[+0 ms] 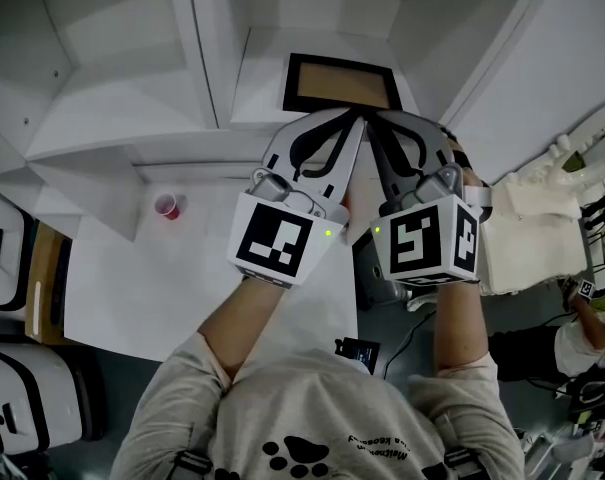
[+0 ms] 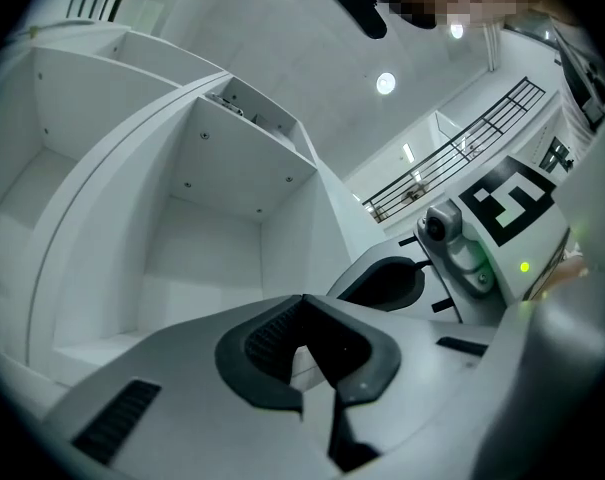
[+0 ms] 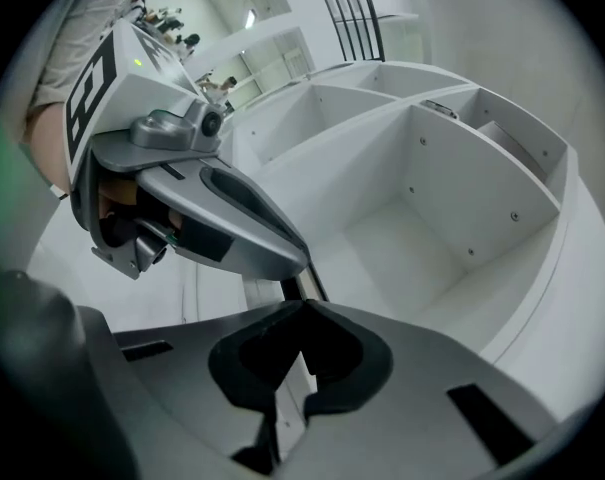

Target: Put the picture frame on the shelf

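right gripper (image 1: 374,118) pinches frame (image 1: 342,86) edge, top centre; left gripper (image 1: 356,118) closed empty beside. seat it flat on shelf (image 1: 265,80) before release.

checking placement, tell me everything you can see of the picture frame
The picture frame is rectangular, with a thin black border around a tan panel. It sits in a white shelf compartment, its face towards the head camera. The shut tips of the left tongs and right tongs meet at its lower edge.
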Tool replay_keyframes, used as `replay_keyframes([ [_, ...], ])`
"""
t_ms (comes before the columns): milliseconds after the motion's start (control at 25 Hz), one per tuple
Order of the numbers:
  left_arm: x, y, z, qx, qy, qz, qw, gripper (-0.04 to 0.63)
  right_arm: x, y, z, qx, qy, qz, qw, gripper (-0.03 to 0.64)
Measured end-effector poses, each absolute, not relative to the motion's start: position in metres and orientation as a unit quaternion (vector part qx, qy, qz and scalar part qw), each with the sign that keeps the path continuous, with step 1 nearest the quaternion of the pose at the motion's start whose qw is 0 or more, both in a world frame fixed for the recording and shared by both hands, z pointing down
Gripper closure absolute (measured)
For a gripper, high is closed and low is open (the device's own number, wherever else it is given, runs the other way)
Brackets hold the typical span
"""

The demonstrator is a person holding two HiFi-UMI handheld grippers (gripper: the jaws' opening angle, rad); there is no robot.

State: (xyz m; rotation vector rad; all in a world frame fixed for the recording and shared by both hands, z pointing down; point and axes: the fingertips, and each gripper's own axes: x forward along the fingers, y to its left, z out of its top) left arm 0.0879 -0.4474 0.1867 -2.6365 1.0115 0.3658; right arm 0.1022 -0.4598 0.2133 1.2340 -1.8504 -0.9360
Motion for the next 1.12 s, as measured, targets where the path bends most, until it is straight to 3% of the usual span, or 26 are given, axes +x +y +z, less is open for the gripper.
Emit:
replay_keyframes([
  [480, 0.075, -0.428, 0.189, -0.913, 0.369, 0.103, 0.142, 0.575, 0.114, -0.466, 0.200, 0.547, -0.741, -0.284, 0.267, 0.583],
  [800, 0.065, -0.395, 0.192, -0.908, 0.382, 0.100, 0.138, 0.575, 0.123, -0.431, 0.194, 0.583, -0.776, -0.208, 0.122, 0.583],
  [1120, 0.062, -0.357, 0.210, -0.910, 0.386, 0.075, 0.128, 0.575, 0.123, -0.377, 0.215, 0.597, -0.783, -0.168, 0.047, 0.584],
])
